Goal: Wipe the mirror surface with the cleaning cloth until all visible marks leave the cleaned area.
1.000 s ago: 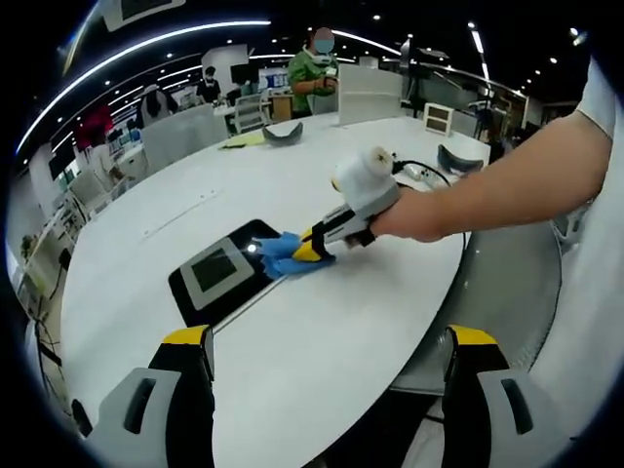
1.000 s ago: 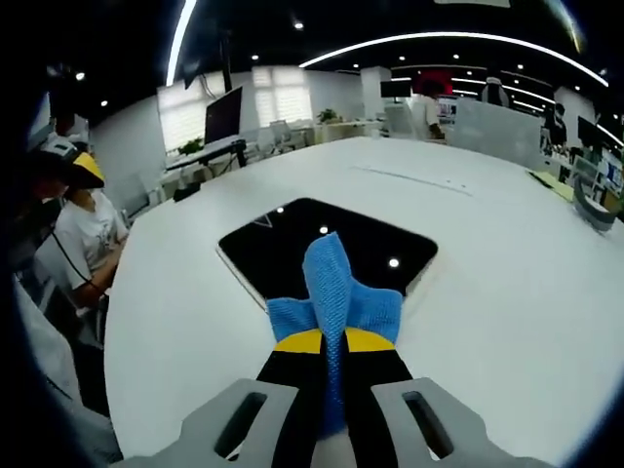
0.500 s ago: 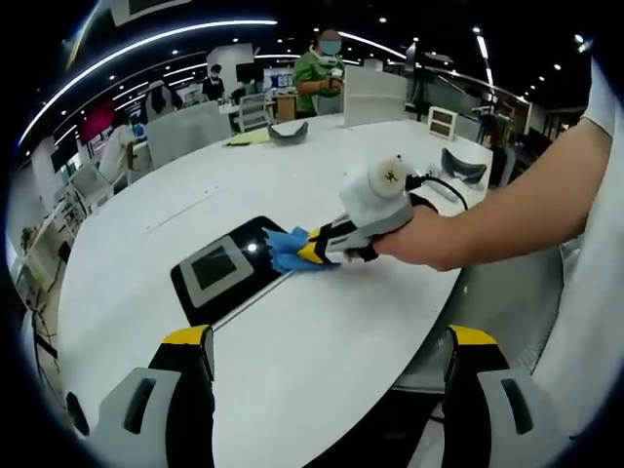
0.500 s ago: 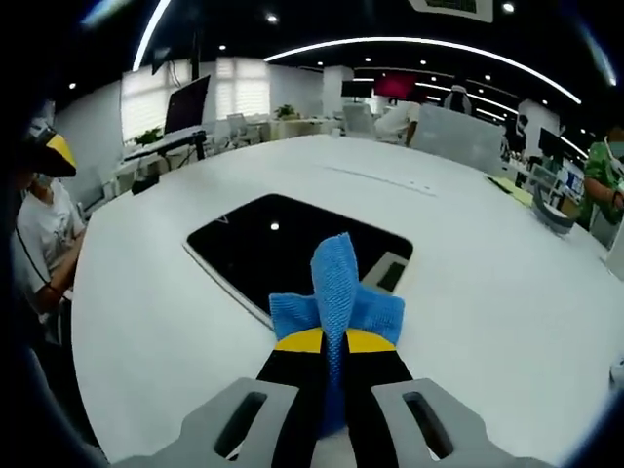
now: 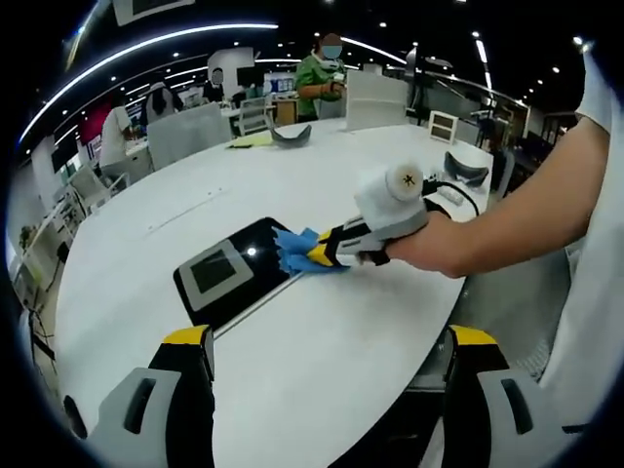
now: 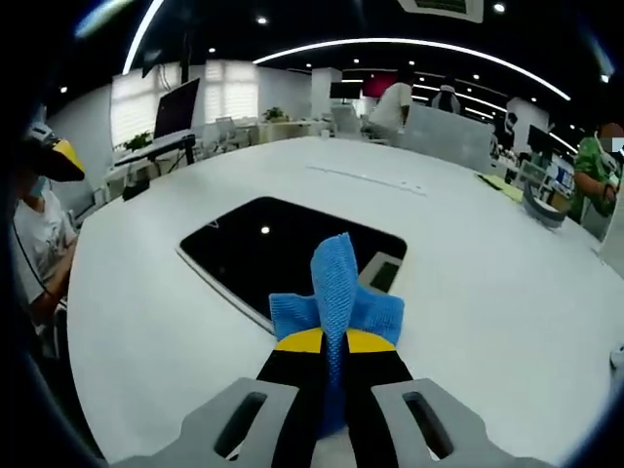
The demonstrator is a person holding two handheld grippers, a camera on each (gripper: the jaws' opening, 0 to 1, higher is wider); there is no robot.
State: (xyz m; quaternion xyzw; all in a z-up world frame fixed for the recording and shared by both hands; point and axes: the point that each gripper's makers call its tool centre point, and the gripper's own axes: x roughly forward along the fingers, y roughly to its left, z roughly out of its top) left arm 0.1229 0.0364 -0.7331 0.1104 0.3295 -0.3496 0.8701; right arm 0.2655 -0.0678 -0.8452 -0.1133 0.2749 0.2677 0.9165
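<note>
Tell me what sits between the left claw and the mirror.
Nothing but bare white table. In the left gripper view the left claw hangs open near the table's edge, and the stretch up to the mirror holds no objects.

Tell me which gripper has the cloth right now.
The right gripper, shut on the blue cloth at the mirror's near edge. The left gripper is open, with nothing between its jaws.

Bright, even indoor light from ceiling strip lights point(image 5: 146, 44) curving across twelve o'clock. Small glare spots glint on the mirror point(image 6: 292, 255). Fisheye bending warps straight edges outward; distant background is slightly soft.
</note>
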